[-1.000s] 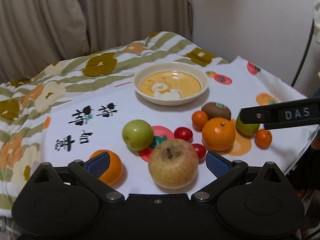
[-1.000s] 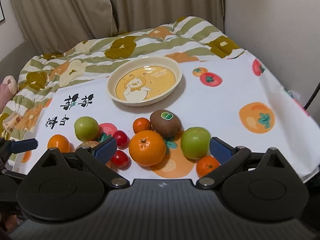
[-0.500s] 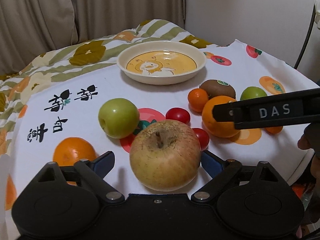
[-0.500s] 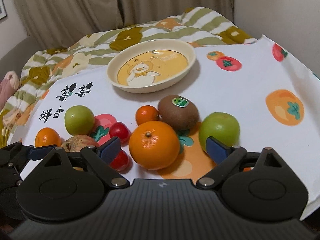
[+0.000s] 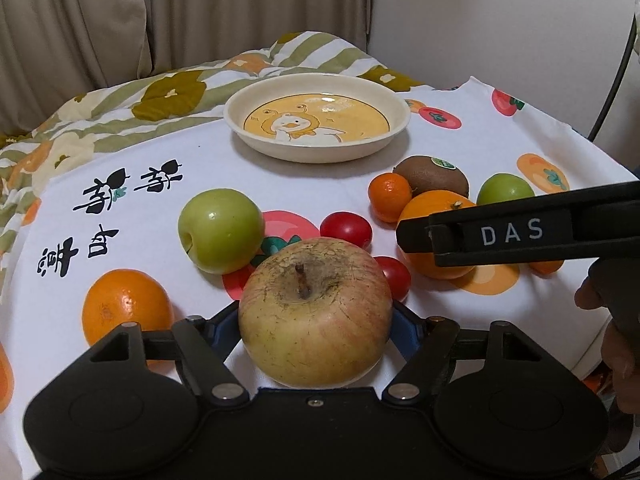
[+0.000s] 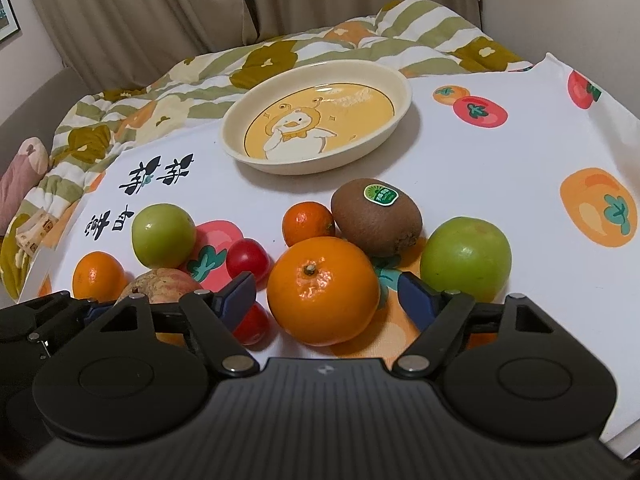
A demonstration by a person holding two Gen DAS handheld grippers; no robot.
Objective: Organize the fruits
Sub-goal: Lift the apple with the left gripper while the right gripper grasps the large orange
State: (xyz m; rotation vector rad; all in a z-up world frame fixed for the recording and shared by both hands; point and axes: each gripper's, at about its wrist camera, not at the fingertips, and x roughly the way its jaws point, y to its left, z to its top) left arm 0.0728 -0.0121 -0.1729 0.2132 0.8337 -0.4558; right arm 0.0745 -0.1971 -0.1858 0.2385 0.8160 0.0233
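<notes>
A cream plate [image 5: 316, 148] with a yellow duck picture stands empty at the back of the white cloth; it also shows in the right wrist view [image 6: 316, 160]. My left gripper [image 5: 314, 326] has its blue pads against both sides of a large yellow-red apple [image 5: 316, 312]. My right gripper [image 6: 328, 298] is open, its fingers on either side of a large orange [image 6: 323, 290] without touching it. A kiwi [image 6: 376, 220], green apples [image 6: 466, 258] [image 6: 164, 234], small oranges [image 6: 308, 222] and cherry tomatoes [image 6: 247, 260] lie around.
The white fruit-print cloth [image 5: 440, 152] ends at a drop on the right and front. A striped floral quilt [image 5: 120, 108] lies behind and left. An orange [image 5: 126, 308] sits left of the left gripper. The right gripper's finger [image 5: 520, 232] crosses the left view.
My left gripper has moved forward and closed onto the large apple. My right gripper has moved forward so the large orange sits between its open fingers.
</notes>
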